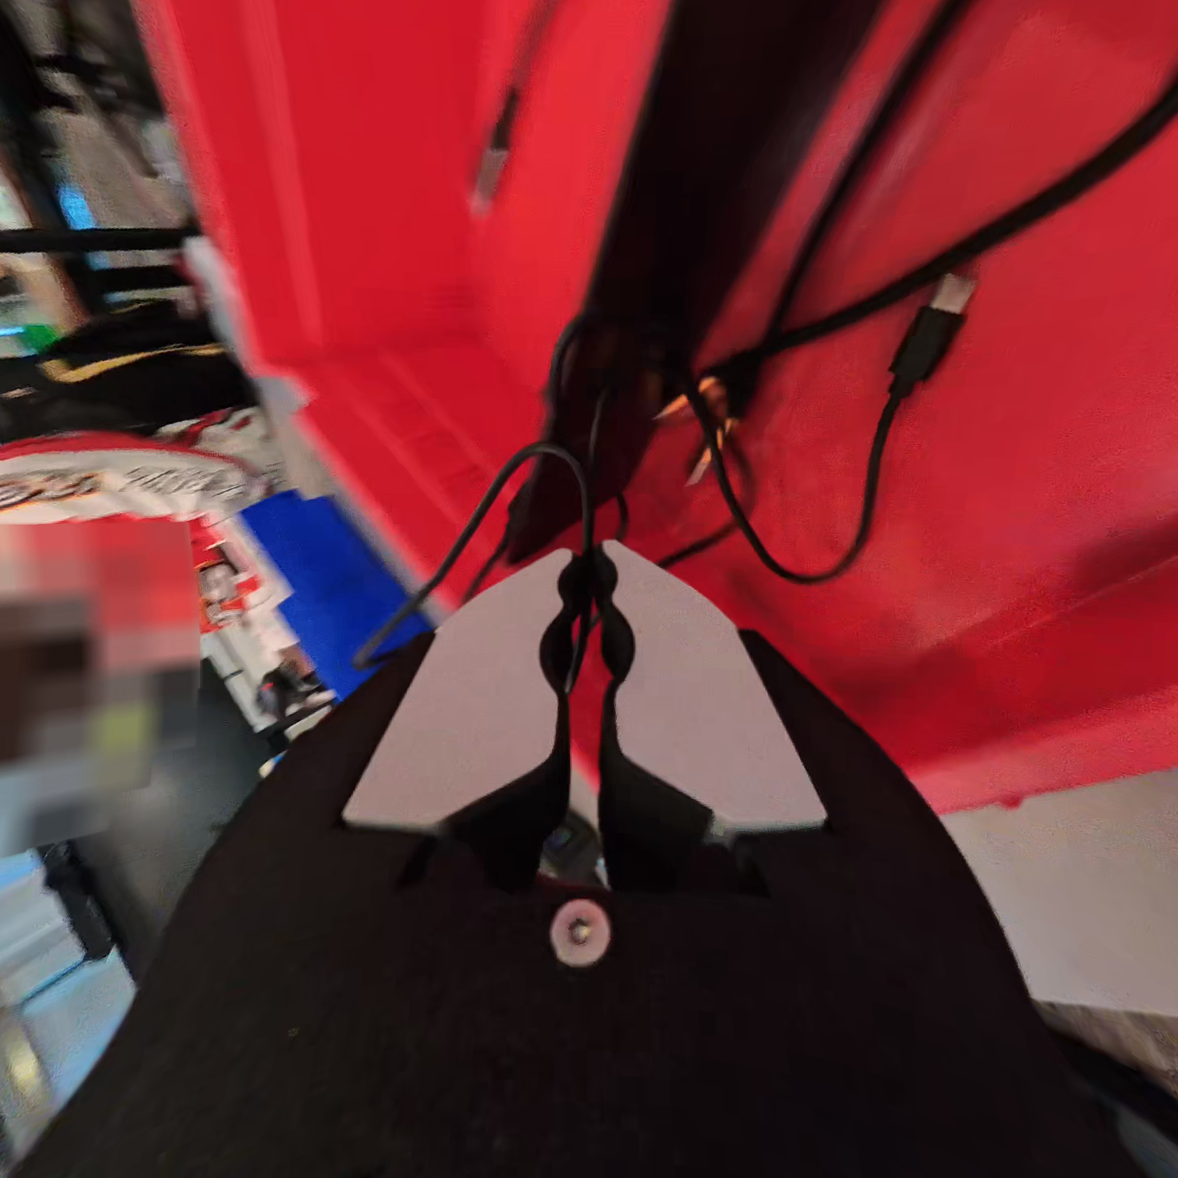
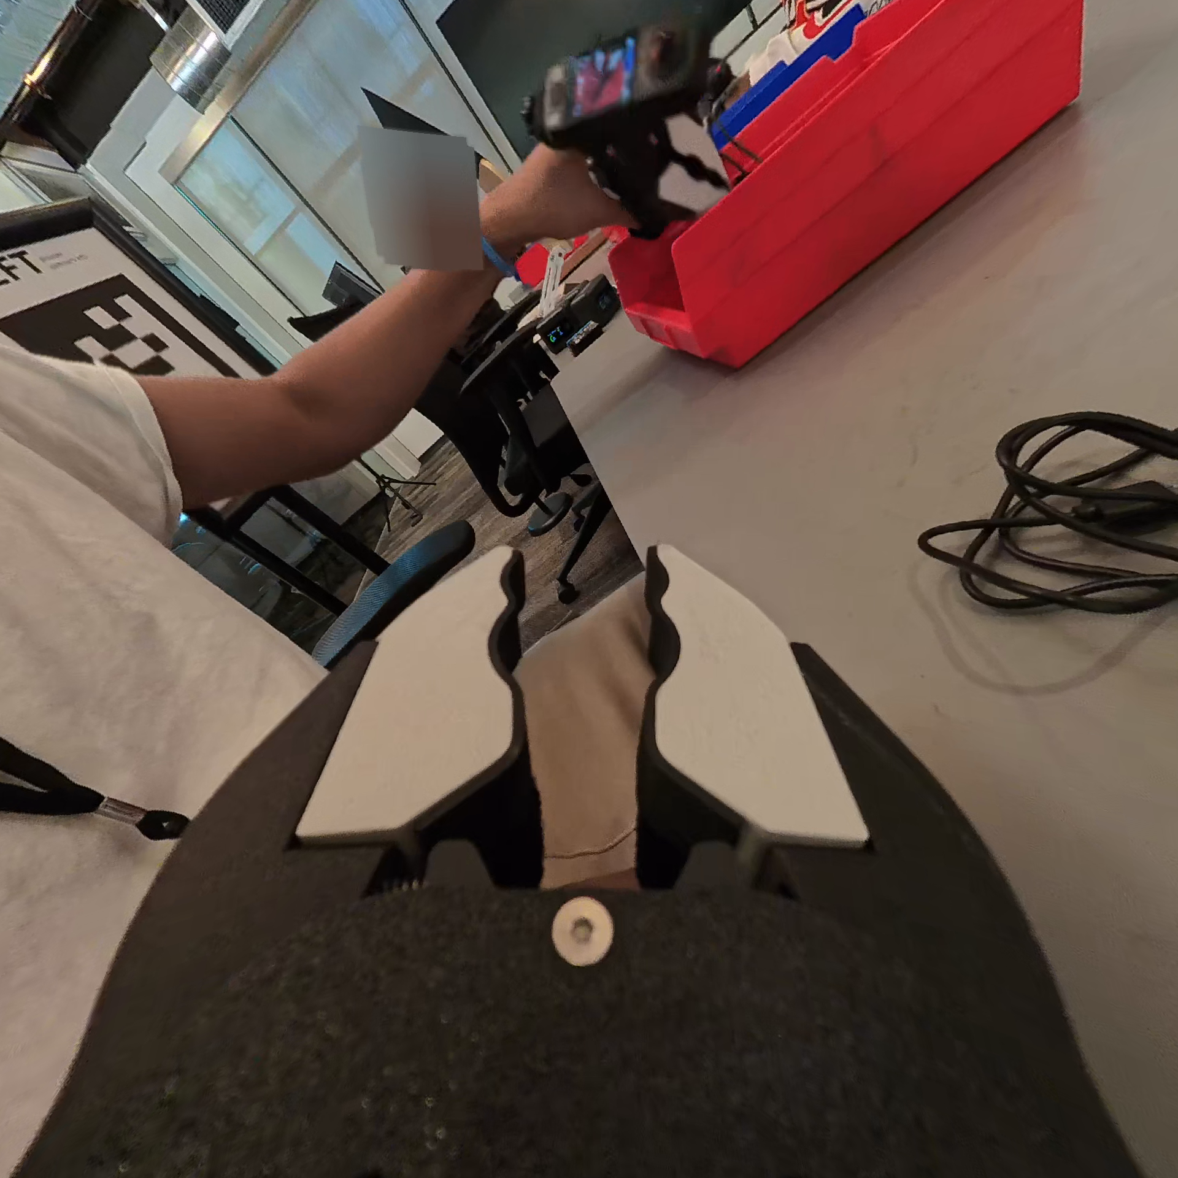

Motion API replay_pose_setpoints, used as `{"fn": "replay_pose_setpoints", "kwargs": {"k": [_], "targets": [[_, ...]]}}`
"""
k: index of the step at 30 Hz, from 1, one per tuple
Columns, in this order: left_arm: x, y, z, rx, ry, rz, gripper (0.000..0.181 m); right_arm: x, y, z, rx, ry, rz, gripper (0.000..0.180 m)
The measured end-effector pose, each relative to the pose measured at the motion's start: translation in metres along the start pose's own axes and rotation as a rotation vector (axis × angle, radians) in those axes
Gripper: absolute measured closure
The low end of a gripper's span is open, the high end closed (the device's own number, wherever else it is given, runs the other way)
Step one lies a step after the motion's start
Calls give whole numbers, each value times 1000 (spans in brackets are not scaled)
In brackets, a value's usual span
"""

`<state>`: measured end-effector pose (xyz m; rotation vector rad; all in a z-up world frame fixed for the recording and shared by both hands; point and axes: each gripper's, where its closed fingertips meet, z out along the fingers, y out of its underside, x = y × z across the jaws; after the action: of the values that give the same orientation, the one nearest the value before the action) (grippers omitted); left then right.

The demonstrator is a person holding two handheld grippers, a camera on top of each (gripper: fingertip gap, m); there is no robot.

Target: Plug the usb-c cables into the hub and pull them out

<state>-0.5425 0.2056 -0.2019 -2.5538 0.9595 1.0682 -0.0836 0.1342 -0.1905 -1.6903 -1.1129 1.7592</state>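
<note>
In the left wrist view my left gripper [image 1: 589,556] is inside a red bin [image 1: 395,268], shut on a thin black cable [image 1: 577,484] that loops off to the left. A long dark body [image 1: 688,242], possibly the hub, lies just beyond the tips, with cables bunched at its end. A black USB-C plug [image 1: 927,338] with a silver tip lies on the bin floor to the right. A second, blurred plug [image 1: 492,159] lies farther back. My right gripper [image 2: 583,567] is open and empty at the table's near edge.
In the right wrist view the left gripper [image 2: 691,169] is held over the red bin [image 2: 828,223] at the far end of the grey table [image 2: 828,637]. A coil of black cable [image 2: 1071,510] lies on the table to the right. A person's arm [image 2: 306,408] reaches across. Tip to tip, the grippers are about 45 centimetres apart.
</note>
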Motion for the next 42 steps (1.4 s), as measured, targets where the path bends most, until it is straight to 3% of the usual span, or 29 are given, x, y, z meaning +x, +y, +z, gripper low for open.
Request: {"fn": "replay_pose_setpoints", "kwargs": {"k": [6,10,13,15,17,21,26,27,29,32,37,42], "targets": [[-73,2,-121,107,-316,-138,179,-1,-3,-1,17,-15,13,145],[-93,-29,-216,370,-392,-275,179,-3,-4,1,17,-32,17,145],[-68,-87,-268,676,-272,-318,180,-6,-3,3,10,-44,13,145],[-27,-133,-281,826,-100,-288,179,-8,-2,4,3,-51,9,144],[24,-178,-277,909,76,-239,180,-9,-1,5,-2,-55,7,144],[126,-248,-233,880,342,-210,179,-10,0,5,-5,-55,4,144],[218,-284,-182,758,594,-287,179,-9,1,1,-6,-48,8,144],[228,-285,-177,735,617,-291,178,-9,1,0,-4,-47,7,144],[237,-282,-179,749,670,-312,159,-9,0,-1,1,-46,6,144],[223,-264,-197,834,705,-420,145,-10,0,-2,5,-49,13,144],[192,-206,-207,1018,673,-720,148,-10,0,-1,5,-51,18,144],[199,-157,-174,944,702,-931,149,-12,2,5,-11,-52,3,145]]}}
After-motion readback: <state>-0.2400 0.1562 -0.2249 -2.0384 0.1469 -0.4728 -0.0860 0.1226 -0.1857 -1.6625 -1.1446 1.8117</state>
